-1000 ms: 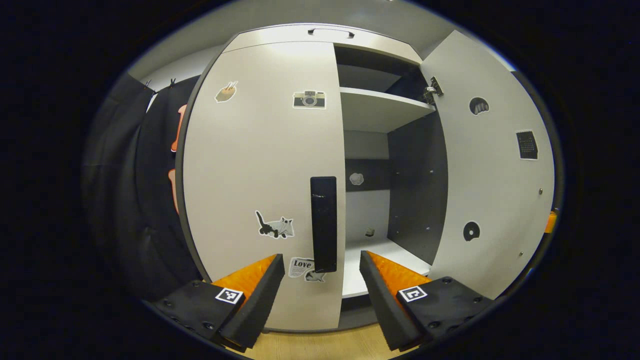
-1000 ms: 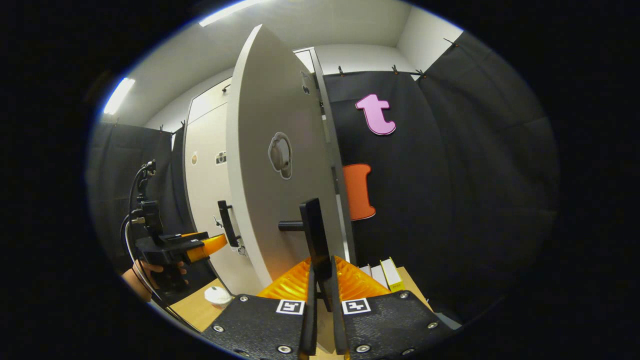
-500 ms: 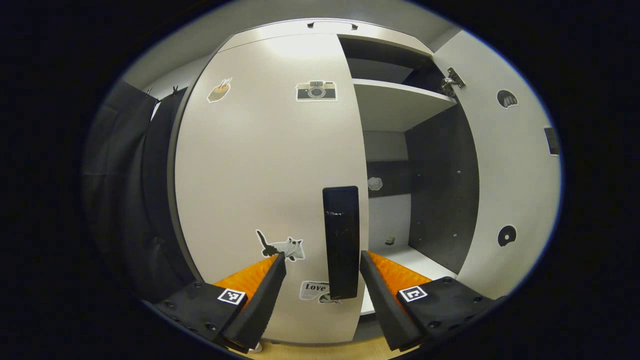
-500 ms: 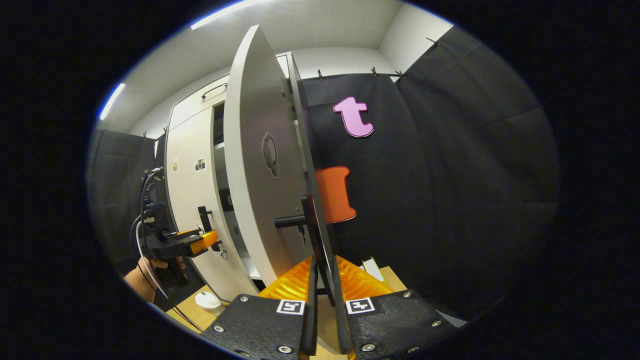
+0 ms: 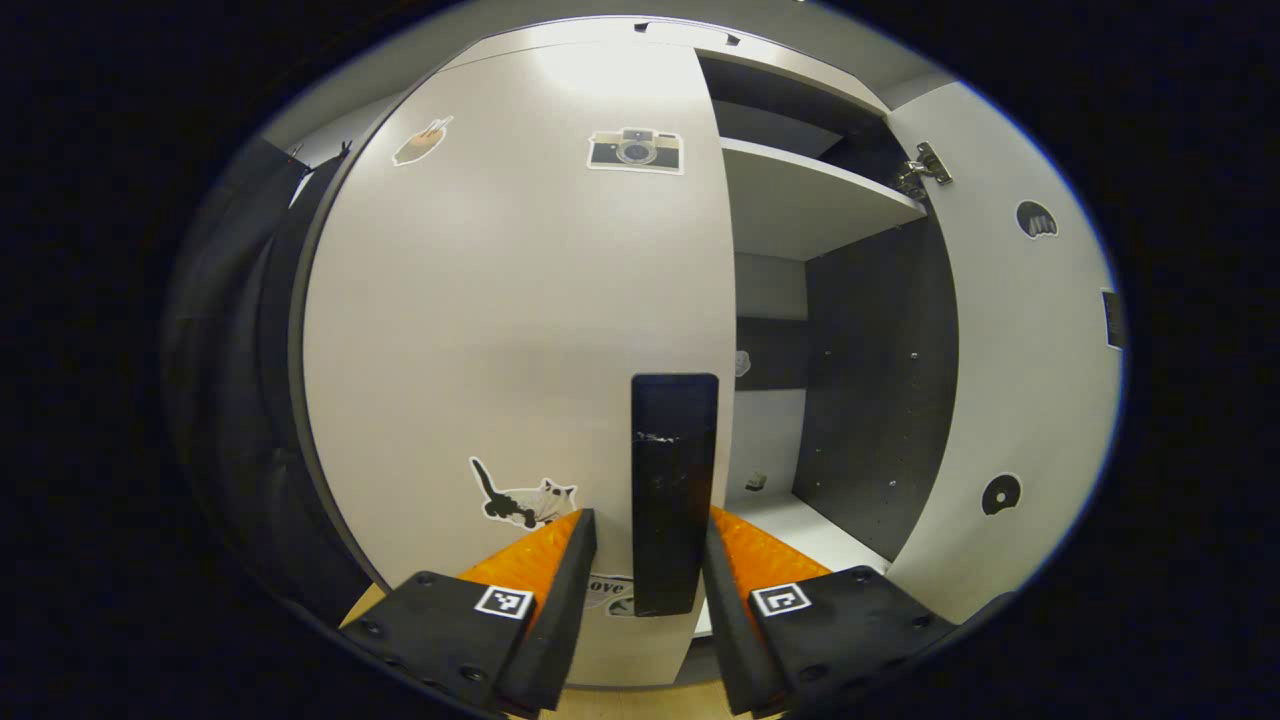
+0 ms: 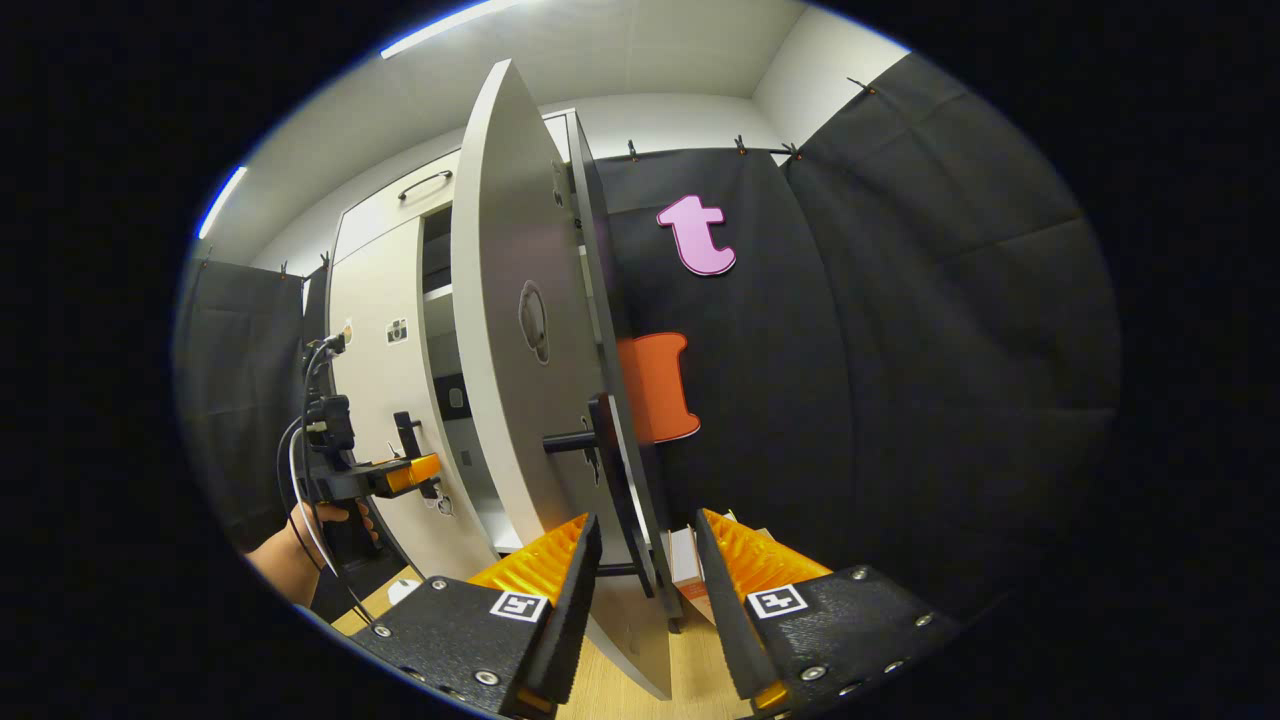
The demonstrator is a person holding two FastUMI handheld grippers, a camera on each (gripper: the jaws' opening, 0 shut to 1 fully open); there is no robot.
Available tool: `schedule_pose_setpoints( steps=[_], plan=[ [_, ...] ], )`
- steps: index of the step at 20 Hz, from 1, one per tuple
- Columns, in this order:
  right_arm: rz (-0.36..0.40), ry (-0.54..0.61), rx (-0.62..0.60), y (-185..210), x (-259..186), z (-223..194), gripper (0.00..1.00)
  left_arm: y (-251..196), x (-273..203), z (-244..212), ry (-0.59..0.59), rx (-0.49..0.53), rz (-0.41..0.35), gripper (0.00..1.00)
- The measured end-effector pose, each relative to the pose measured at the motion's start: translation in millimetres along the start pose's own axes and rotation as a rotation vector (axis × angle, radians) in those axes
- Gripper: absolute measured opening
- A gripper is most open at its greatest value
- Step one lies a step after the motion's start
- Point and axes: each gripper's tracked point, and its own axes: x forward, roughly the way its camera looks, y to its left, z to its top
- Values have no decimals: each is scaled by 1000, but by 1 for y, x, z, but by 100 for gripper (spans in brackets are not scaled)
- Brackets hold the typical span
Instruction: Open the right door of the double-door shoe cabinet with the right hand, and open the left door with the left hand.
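Right hand-held gripper has just let go: half a second back its fingers were clenched on the right door's handle, and now they stand apart with the black bar loose between them. The right door is swung wide, edge-on to me, so I judge my half of the job on that side done and the release timely.

My left hand-held gripper has meanwhile come in closer. Its fingers were well clear of the left door's handle a second ago; now they straddle it, close on either side, but still spread and, as far as I can tell, not pressing on it. The left door is still shut flat against the cabinet. I reckon the next thing is to close on that bar and pull.

Left gripper view gives me the cabinet's inside past the shut door: an upper shelf, a dark side wall, and the inner face of the right door with its hinge. Right gripper view shows instead the hand that holds the left hand-held gripper, seen from the side at the handle, and the wooden floor below.
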Motion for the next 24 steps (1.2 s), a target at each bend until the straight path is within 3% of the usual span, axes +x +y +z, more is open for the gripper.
schedule_pose_setpoints(
  steps=[2, 5, 6, 8, 16, 24],
  plan=[
    [-3, 1, 4, 1, -3, -1, 63, 2, -3, 1, 12, 5, -3, 41],
    [-10, 12, 22, 1, -6, -3, 73, 1, -1, -1, 23, -7, -31, 36],
    [-10, 11, 26, 2, -7, -2, 68, 2, 0, -1, 29, -15, -38, 34],
    [-5, 10, 35, 5, -10, 0, 68, 2, -4, -2, 43, -17, -41, 27],
    [-17, 60, 88, 4, -25, -8, 68, 7, -10, -4, 45, -51, -18, 25],
    [-17, 26, 93, 7, -40, 9, 67, 14, -20, -4, 46, -59, -6, 27]
  ],
)
